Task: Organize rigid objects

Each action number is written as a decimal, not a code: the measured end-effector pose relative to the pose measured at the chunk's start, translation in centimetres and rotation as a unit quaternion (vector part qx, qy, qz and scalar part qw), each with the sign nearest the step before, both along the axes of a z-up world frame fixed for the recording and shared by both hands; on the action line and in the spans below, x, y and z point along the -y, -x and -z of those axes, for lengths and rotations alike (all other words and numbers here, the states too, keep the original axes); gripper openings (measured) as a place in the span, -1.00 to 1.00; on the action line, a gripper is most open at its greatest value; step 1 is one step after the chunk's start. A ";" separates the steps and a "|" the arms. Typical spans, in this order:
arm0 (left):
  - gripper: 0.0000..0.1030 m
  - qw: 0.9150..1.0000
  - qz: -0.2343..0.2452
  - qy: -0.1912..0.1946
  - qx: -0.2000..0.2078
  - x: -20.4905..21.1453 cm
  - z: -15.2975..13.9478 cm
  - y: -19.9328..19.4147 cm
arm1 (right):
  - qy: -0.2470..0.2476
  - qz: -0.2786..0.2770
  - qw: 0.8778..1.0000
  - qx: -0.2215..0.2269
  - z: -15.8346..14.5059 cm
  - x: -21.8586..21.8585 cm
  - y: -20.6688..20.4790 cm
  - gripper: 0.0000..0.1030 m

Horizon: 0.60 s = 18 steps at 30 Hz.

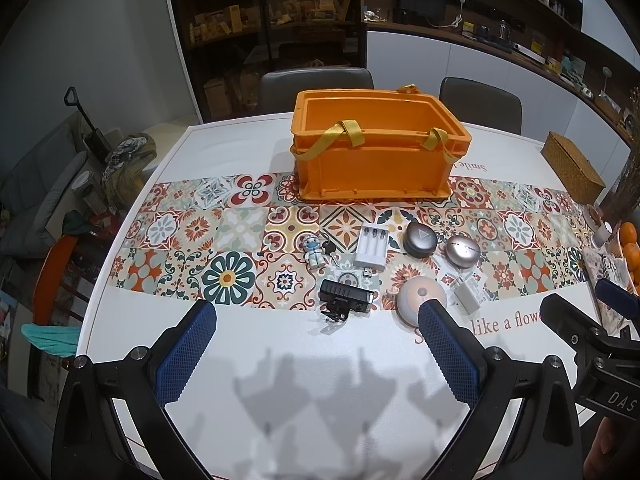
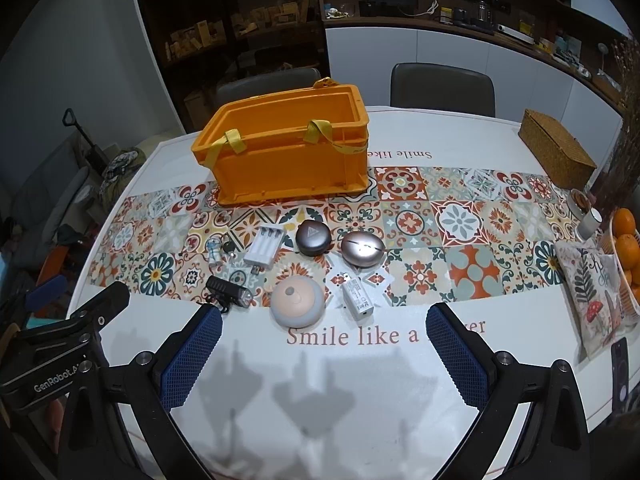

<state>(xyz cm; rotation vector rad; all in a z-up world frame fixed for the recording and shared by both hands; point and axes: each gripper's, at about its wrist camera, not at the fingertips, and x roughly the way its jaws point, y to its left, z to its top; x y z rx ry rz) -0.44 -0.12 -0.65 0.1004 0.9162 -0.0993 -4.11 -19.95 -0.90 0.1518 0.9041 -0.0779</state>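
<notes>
My right gripper [image 2: 323, 354] and left gripper [image 1: 316, 354] have wide, empty jaws; the round pink thing [image 2: 297, 306], nearer than the orange box [image 2: 280, 152], lies closest to my right.

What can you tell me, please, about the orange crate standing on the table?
The orange crate is a rectangular, open-topped bin, plastic by its look, with a thick rim, ribbed walls and yellow strap handles draped over its near rim. It stands upright toward the far side of the table, partly on the patterned tile band, behind the small items. The part of its inside that shows holds nothing. No gripper touches it.
</notes>
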 end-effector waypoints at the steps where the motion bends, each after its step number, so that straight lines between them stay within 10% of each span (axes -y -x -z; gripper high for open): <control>1: 1.00 1.000 0.000 0.000 0.000 0.0 -0.1 -0.1 | 0.000 0.000 1.000 -0.001 0.0 0.0 0.0 0.99; 18: 1.00 1.000 0.003 -0.002 -0.004 -0.1 0.5 0.0 | 0.000 0.000 1.000 -0.002 0.3 -0.1 -0.1 0.99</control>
